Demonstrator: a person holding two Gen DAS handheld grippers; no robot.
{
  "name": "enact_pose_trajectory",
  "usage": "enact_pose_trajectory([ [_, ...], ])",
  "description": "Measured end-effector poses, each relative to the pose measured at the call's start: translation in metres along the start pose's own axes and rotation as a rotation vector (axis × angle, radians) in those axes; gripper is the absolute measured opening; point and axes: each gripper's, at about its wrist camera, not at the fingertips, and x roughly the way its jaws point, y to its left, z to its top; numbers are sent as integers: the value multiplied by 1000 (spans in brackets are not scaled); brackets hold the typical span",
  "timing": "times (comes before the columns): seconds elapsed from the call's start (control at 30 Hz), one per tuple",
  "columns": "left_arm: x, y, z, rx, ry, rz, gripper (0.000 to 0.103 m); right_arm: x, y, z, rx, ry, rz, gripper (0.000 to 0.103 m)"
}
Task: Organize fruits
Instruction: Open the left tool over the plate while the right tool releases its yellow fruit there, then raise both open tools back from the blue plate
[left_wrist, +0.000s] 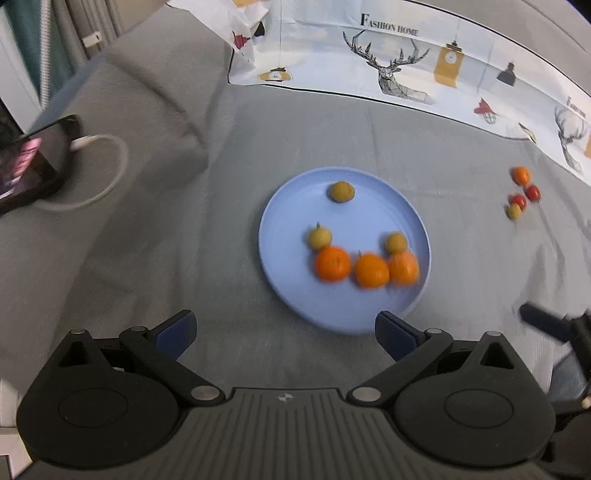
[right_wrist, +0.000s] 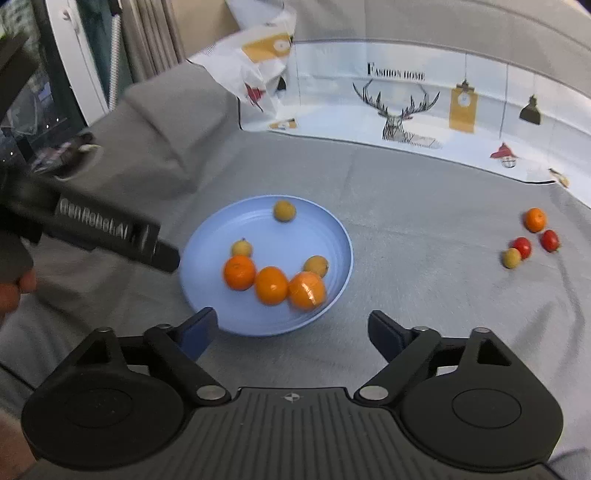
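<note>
Matte blue fingers (right_wrist: 197, 330) apart, round smooth plate (right_wrist: 207, 240), glossy oranges (right_wrist: 271, 285)

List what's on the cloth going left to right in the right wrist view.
Left gripper → plate of fruit → yellow fruit → red fruit → orange → second red fruit.

The plate (right_wrist: 207, 236) is resting on the cloth-covered counter (right_wrist: 424, 229), carrying three oranges (right_wrist: 271, 285) in a row at its near side, two small fruits (right_wrist: 242, 247) just behind them and one small fruit (right_wrist: 284, 211) at the far rim. Four loose fruits (right_wrist: 521, 246) are lying clustered on the counter well to the right of the plate.
</note>
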Motion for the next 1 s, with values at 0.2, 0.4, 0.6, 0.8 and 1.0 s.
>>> enact_pose_trajectory([
  [0.2, -39, -3, -36, -11, -47, -11, 103, -49, 15, -14, -12, -84, -21, 98],
  [0.4, -63, -14, -62, 6, -84, 26, 103, -87, 24, -28, -28, -145, -50, 99],
  [0.6, -87, -16, -82, -3, -115, 22, 103, -113, 33, -43, -49, -190, -72, 101],
  [0.8, -111, -25, -95, 16, -162, 30, 103, -135, 37, -52, -59, -243, -92, 102],
  [1.0, -127, -32, -106, 29, -182, 34, 103, -155, 34, -63, -27, -281, -89, 102],
])
